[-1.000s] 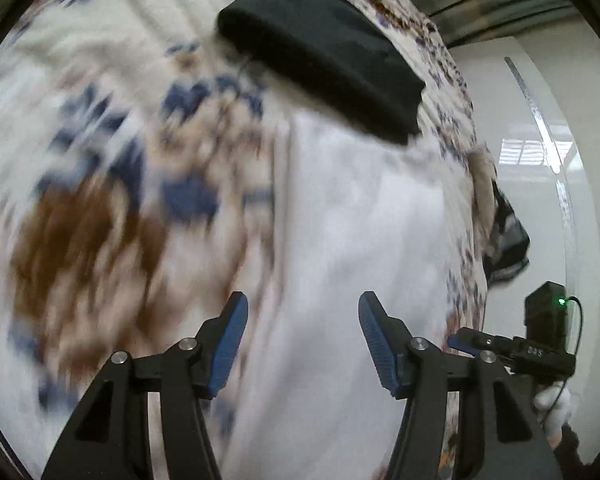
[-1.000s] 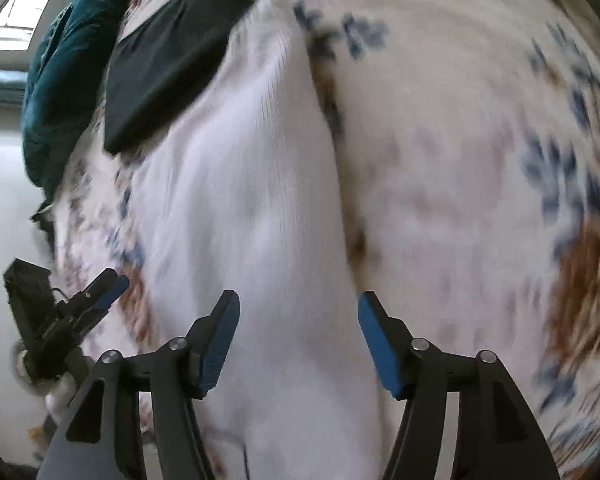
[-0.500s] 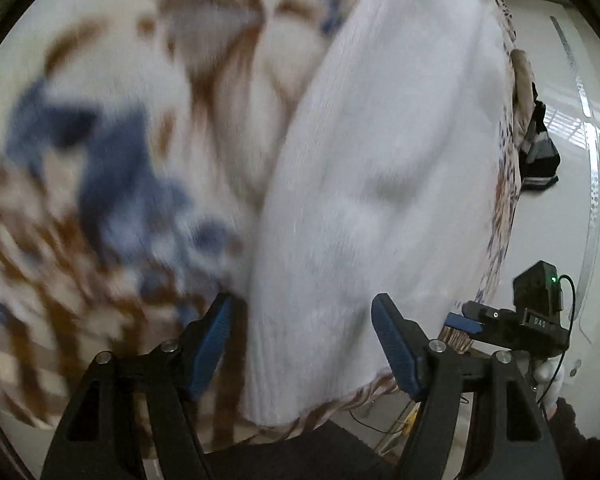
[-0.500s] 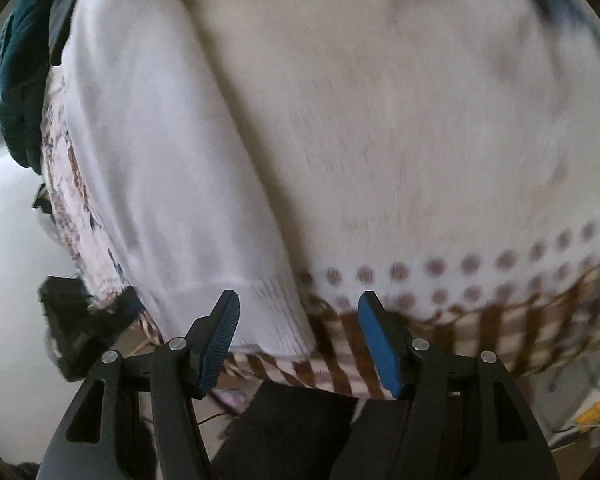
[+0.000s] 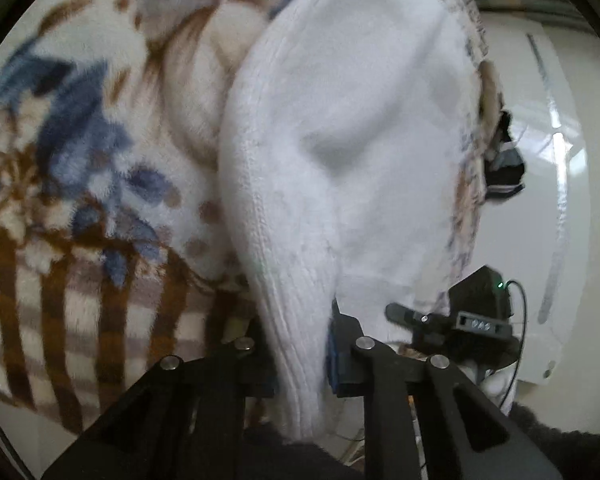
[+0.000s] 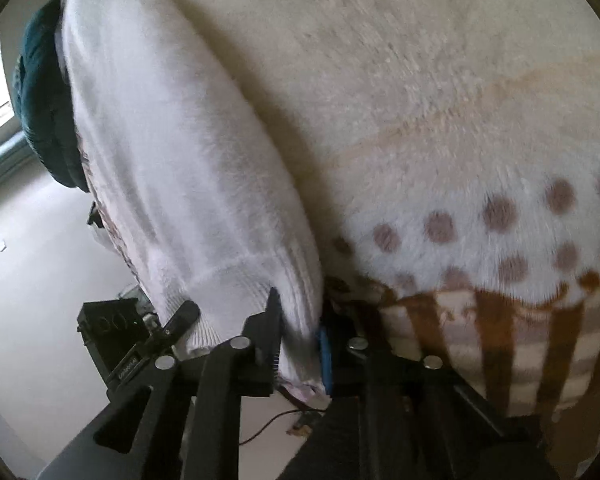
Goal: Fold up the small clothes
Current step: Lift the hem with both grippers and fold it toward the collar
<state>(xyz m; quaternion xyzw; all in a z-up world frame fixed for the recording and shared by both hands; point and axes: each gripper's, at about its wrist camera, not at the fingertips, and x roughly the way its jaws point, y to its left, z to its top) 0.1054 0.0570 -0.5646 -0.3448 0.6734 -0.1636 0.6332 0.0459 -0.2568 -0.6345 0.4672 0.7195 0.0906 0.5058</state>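
A white knitted garment [image 5: 340, 160] lies lengthwise on a fleece blanket [image 5: 80, 160] with blue and brown flowers. My left gripper [image 5: 300, 344] is shut on the ribbed hem at its near left corner. In the right wrist view the same garment [image 6: 172, 160] runs along the left side, and my right gripper [image 6: 300, 344] is shut on the ribbed hem at its near right corner. Both hold the hem at the blanket's near edge. Each view shows the other gripper to the side.
The blanket [image 6: 460, 100] covers the bed and hangs over its near edge. A dark teal garment [image 6: 40, 100] lies at the far left of the right wrist view. A dark item [image 5: 504, 172] hangs at the bed's side. Pale floor [image 6: 28, 300] lies below.
Both grippers moved down to the garment's near hem and closed on it. A second ago both were open above the garment's middle.
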